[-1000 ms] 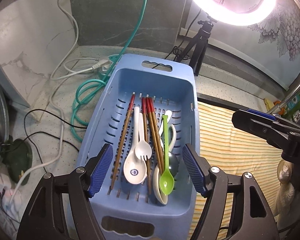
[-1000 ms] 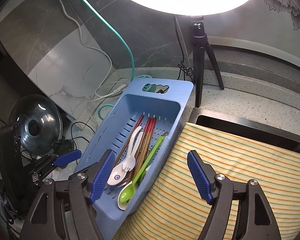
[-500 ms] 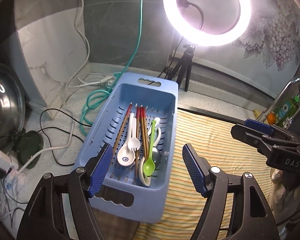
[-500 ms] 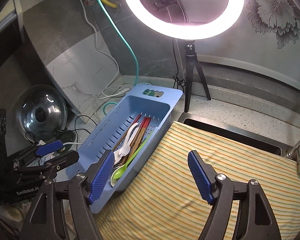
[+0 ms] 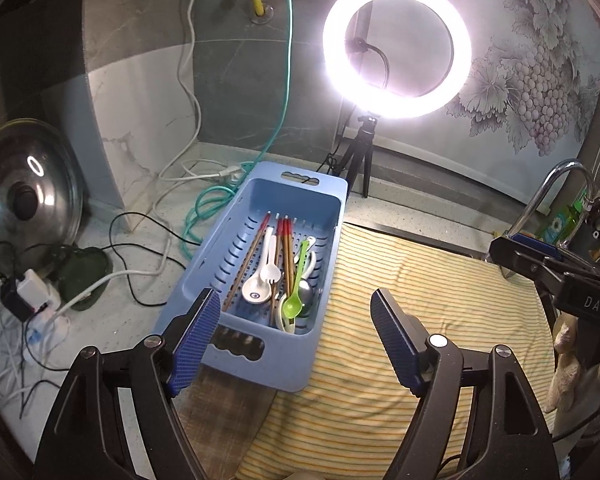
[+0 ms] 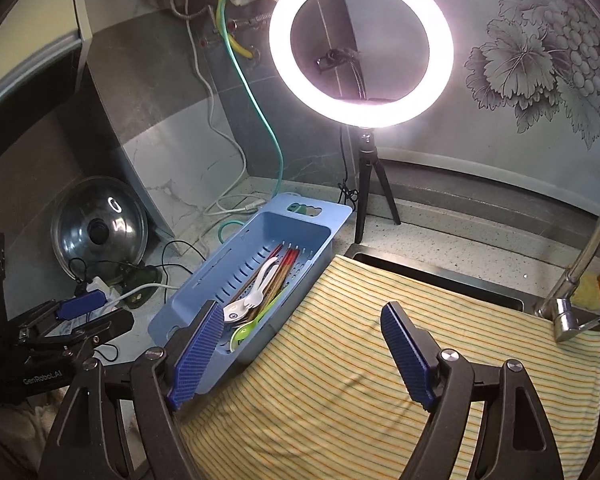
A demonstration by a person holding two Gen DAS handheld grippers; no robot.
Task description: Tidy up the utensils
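Both tongs opening, empty, above striped yellow cloth point(image 6: 380, 360).
Blue slotted plastic basket point(image 5: 328, 216) holds red-tipped chopsticks point(image 5: 286, 248) & green spoon point(image 5: 294, 300); lower utensils overlapped, unclear. Left tongs point(image 5: 294, 344), right tongs point(image 6: 302, 354).

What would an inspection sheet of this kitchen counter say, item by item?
Surface: speckled counter; striped yellow cloth beside the basket.
Job's things: blue basket holds red-tipped chopsticks, white spoon, white fork, green spoon.
Clutter: pot lid leaning at left.
Grippers: left gripper and right gripper empty, jaws opening.
Cables: white cables, black cable, green hose.
Surroundings: ring light on tripod, faucet.
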